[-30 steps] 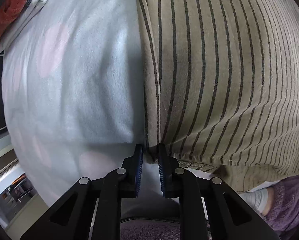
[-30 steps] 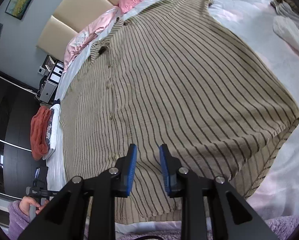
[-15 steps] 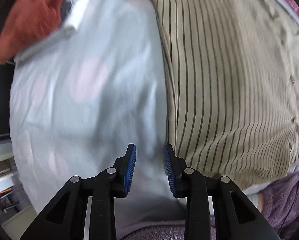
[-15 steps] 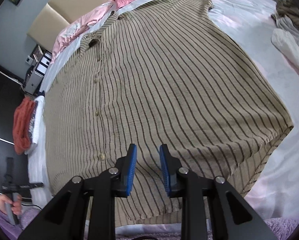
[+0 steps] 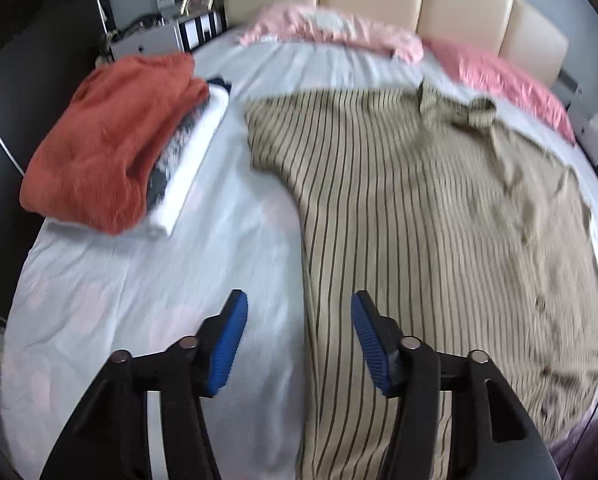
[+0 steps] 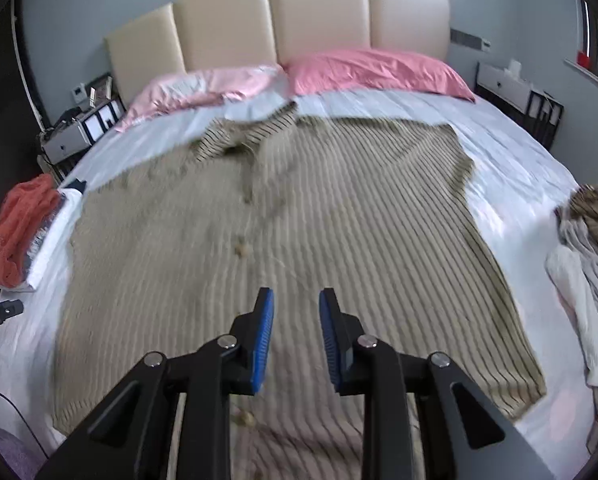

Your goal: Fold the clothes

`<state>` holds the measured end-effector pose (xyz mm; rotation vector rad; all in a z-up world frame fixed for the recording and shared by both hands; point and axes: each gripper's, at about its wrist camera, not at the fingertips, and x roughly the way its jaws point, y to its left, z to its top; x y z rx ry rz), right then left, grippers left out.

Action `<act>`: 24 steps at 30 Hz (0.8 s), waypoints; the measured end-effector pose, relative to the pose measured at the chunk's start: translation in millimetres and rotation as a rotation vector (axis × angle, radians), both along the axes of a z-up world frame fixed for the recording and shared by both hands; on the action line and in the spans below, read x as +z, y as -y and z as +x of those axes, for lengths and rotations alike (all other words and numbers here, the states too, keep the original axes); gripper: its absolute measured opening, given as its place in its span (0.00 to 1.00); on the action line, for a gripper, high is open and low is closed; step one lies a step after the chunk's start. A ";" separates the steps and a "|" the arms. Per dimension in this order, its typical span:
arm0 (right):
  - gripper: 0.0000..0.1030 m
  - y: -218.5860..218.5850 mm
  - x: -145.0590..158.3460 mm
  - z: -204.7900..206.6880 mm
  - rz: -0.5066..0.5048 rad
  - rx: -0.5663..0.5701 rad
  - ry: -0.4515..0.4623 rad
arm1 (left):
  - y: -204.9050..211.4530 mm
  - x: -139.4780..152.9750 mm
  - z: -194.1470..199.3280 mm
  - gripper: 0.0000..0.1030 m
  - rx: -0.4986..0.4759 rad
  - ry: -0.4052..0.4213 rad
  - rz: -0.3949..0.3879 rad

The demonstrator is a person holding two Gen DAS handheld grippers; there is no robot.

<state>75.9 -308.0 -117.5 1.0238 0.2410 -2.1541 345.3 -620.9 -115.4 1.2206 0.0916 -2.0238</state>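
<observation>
Left hand-held gripper (image 5: 297, 334) is opening, nothing between its pads, above the striped shirt's (image 5: 419, 240) edge. Right hand-held gripper (image 6: 295, 332) hangs parted and empty over the shirt, spread flat on the bed (image 5: 119, 288); folded pile (image 5: 111, 136) lies left.

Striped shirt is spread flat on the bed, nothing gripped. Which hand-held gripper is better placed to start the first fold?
Probably left. The left hand-held gripper, jaws opening and empty, straddles the striped shirt's side edge. The right hand-held gripper hangs over mid-shirt, away from any edge.
</observation>
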 end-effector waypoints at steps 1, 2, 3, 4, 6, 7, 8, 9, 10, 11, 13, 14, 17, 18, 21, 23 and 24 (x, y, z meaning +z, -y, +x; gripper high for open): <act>0.23 6.8 -0.6 -0.3 -0.027 0.017 0.032 | 6.3 2.5 -6.4 0.56 -0.002 0.001 0.009; 0.23 13.1 -2.8 -1.2 -0.047 0.030 0.066 | 11.6 3.6 -6.9 0.57 0.004 0.007 0.014; 0.23 18.1 -5.8 -2.1 -0.059 0.039 0.090 | 14.0 5.0 -6.8 0.57 0.017 0.007 0.012; 0.23 22.3 -10.0 -1.9 -0.065 0.053 0.100 | 16.4 6.4 -6.8 0.57 0.031 0.007 0.009; 0.23 29.4 -20.5 -0.5 -0.039 0.072 0.090 | 27.3 17.4 -11.1 0.57 0.066 -0.006 0.001; 0.23 32.4 -25.8 -1.1 -0.021 0.077 0.086 | 35.0 17.7 -19.2 0.57 0.078 -0.019 -0.002; 0.23 34.4 -30.9 -3.6 -0.005 0.082 0.091 | 47.1 16.4 -31.7 0.57 0.086 -0.030 -0.003; 0.23 35.4 -35.5 -7.1 0.006 0.083 0.102 | 54.8 18.1 -36.0 0.57 0.101 -0.031 -0.009; 0.23 35.8 -39.6 -11.1 0.017 0.080 0.115 | 62.5 19.8 -40.0 0.57 0.116 -0.032 -0.016; 0.23 36.2 -43.4 -14.6 0.026 0.076 0.127 | 70.1 21.6 -44.1 0.57 0.132 -0.033 -0.022; 0.23 37.5 -49.5 -20.0 0.035 0.071 0.150 | 82.4 26.5 -49.9 0.57 0.157 -0.039 -0.042; 0.23 39.0 -52.3 -22.5 0.040 0.072 0.161 | 94.9 31.6 -49.7 0.57 0.164 -0.044 -0.043; 0.23 44.5 -59.9 -24.1 0.051 0.088 0.193 | 121.9 39.7 -64.8 0.57 0.175 -0.059 -0.056; 0.23 46.7 -62.5 -22.8 0.055 0.100 0.201 | 130.4 43.0 -69.2 0.57 0.174 -0.064 -0.070; 0.23 54.9 -67.6 -19.2 0.076 0.140 0.200 | 144.1 46.8 -79.0 0.57 0.150 -0.073 -0.069; 0.23 60.9 -70.9 -16.7 0.093 0.162 0.193 | 154.7 37.7 -101.4 0.57 0.143 -0.064 -0.052; 0.23 63.5 -73.0 -16.2 0.099 0.170 0.193 | 163.0 32.1 -109.0 0.57 0.147 -0.055 -0.039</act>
